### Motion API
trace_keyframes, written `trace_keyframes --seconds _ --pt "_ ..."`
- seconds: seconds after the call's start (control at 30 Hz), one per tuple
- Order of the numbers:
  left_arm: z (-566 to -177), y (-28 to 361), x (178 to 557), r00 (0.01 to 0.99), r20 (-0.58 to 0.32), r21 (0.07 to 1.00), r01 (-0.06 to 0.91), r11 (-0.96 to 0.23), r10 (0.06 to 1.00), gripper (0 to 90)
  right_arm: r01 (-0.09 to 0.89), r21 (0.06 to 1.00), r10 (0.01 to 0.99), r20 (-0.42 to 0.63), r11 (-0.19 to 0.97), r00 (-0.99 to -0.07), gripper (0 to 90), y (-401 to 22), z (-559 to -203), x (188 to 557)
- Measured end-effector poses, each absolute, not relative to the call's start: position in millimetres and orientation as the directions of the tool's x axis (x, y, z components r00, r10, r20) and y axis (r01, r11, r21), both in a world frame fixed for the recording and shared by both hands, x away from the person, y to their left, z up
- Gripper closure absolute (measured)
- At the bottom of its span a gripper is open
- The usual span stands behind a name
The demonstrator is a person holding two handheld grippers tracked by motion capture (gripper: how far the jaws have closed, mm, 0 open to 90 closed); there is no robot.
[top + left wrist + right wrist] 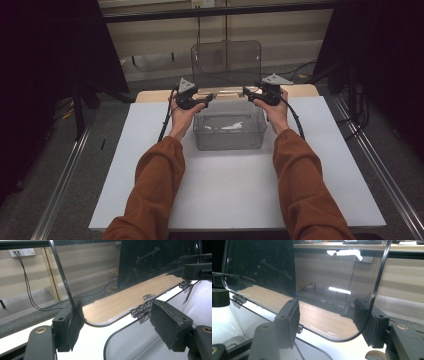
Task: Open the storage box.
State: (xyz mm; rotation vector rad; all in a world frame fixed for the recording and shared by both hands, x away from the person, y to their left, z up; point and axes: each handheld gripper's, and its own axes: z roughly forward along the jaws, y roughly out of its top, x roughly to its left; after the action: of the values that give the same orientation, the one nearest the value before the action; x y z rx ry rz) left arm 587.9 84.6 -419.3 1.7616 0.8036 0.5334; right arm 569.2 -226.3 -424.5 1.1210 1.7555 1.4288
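Observation:
A clear plastic box stands on the white table top, its hinged lid raised upright at the back. Something white lies in the box. My left gripper is at the lid's lower left corner and my right gripper at its lower right corner. In the left gripper view my jaws stand open around the lid's rounded corner, whose edge lies against one pad while the other pad is well apart. In the right gripper view my open jaws straddle the other corner the same way.
Small metal hinges join the lid to the box's back rim. A wooden strip runs behind the white top. Dark curtains hang at both sides, and cables lie on the floor beyond the table.

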Motion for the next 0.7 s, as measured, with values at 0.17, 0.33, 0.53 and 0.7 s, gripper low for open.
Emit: trace_keyframes --seconds 0.17,0.33,0.53,0.7 --pt "-422 84 588 0.673 -0.038 0.940 0.274 -0.201 0.739 25.2 0.245 0.969 0.887 0.083 0.035 -0.454 36.8 -227 -426 569" --pt "-426 83 588 0.676 -0.048 0.934 0.292 -0.207 0.735 24.2 0.261 0.965 0.885 0.123 -0.002 -0.449 35.4 -228 -429 570" --pt "-432 83 589 0.677 -0.067 0.923 0.321 -0.212 0.733 23.9 0.299 0.952 0.888 0.190 -0.063 -0.419 29.4 -231 -433 572" --pt "-430 83 588 0.680 -0.065 0.925 0.315 -0.211 0.730 24.0 0.307 0.949 0.888 0.207 -0.079 -0.411 29.7 -230 -433 572"
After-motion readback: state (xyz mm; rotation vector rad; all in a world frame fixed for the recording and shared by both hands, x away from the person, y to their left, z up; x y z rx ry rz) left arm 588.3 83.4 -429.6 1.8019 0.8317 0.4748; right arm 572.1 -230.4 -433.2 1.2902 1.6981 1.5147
